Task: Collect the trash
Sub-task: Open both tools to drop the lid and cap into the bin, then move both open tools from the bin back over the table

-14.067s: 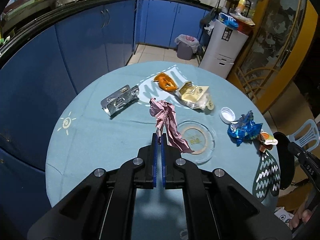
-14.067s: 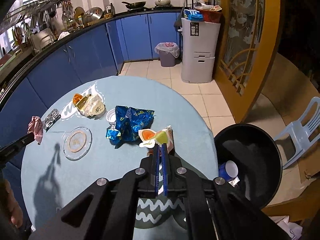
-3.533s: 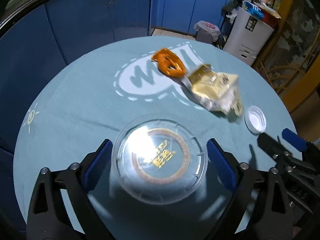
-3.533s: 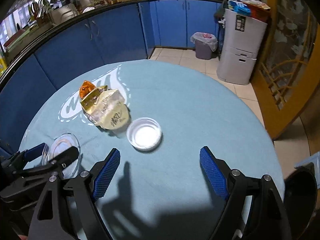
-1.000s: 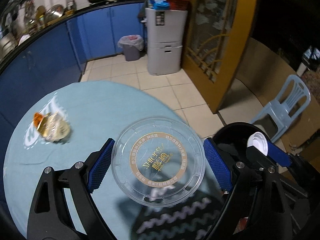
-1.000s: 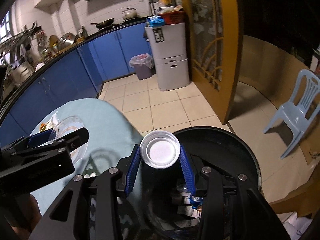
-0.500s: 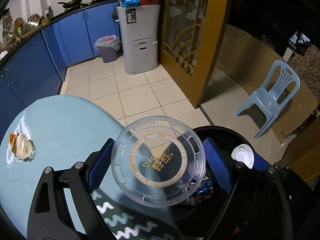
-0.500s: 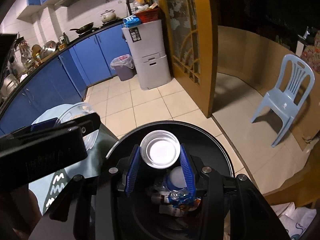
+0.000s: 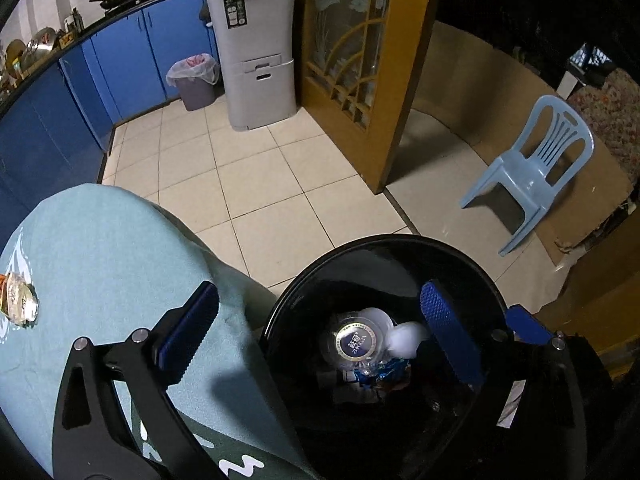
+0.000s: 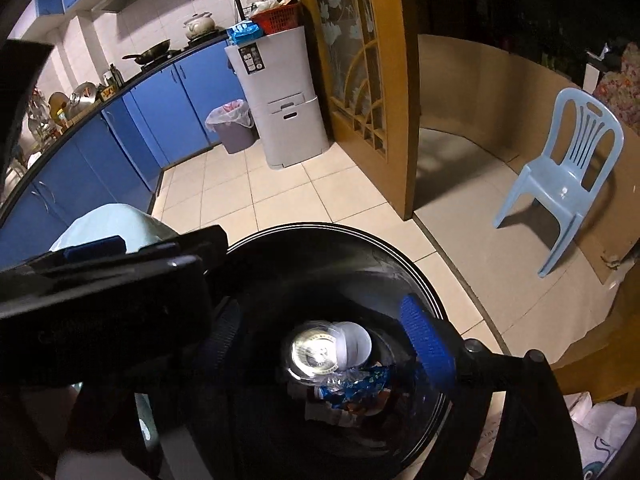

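Both grippers hang open and empty over the black round trash bin (image 9: 404,248), which also shows in the right wrist view (image 10: 344,236). My left gripper (image 9: 320,336) has its jaws wide apart. My right gripper (image 10: 324,344) is open too. Inside the bin lie the clear plastic lid with a gold ring (image 9: 354,344) (image 10: 314,354), the small white lid (image 9: 408,340) (image 10: 354,340) and a blue wrapper (image 9: 384,370) (image 10: 356,386). A yellow wrapper (image 9: 18,308) lies on the blue table (image 9: 100,248) at the far left.
The left gripper's body (image 10: 104,300) crosses the left of the right wrist view. A light-blue plastic chair (image 9: 536,172) stands on the tiled floor at the right. A grey cabinet (image 9: 256,60) and a small lined bin (image 9: 194,80) stand by the blue kitchen cupboards.
Both grippers have opened. The clear lid has dropped from the left gripper and the white lid from the right gripper into the black bin.
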### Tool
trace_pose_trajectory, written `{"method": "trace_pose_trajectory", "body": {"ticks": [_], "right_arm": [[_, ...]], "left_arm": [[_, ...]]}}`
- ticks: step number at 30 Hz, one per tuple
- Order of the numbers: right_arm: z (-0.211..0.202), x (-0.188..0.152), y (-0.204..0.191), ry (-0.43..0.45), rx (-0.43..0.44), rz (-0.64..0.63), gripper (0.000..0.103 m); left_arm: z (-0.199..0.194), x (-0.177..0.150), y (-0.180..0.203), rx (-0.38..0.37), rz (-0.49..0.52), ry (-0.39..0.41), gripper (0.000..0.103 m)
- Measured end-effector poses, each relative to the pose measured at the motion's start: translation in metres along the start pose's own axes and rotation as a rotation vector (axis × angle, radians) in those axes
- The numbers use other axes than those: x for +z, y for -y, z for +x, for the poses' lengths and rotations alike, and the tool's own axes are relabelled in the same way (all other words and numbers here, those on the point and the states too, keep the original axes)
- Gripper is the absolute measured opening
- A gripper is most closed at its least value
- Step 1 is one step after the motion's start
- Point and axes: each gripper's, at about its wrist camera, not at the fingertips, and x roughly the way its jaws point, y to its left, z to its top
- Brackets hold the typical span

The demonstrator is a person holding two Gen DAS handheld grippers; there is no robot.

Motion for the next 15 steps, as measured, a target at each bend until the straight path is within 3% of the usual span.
{"method": "trace_pose_trajectory", "body": {"ticks": [9,15], "right_arm": [[-0.001,0.003,-0.01,-0.005,0.007,0.004,0.081],[-0.002,0.008,-0.052,-0.002,0.045,-0.069,0.081]], "left_arm": [[-0.008,-0.003,-0.026,0.034,-0.053,0.006,0.1],[-0.026,-0.005,-0.08,0.096,-0.127,0.041,0.1]]}}
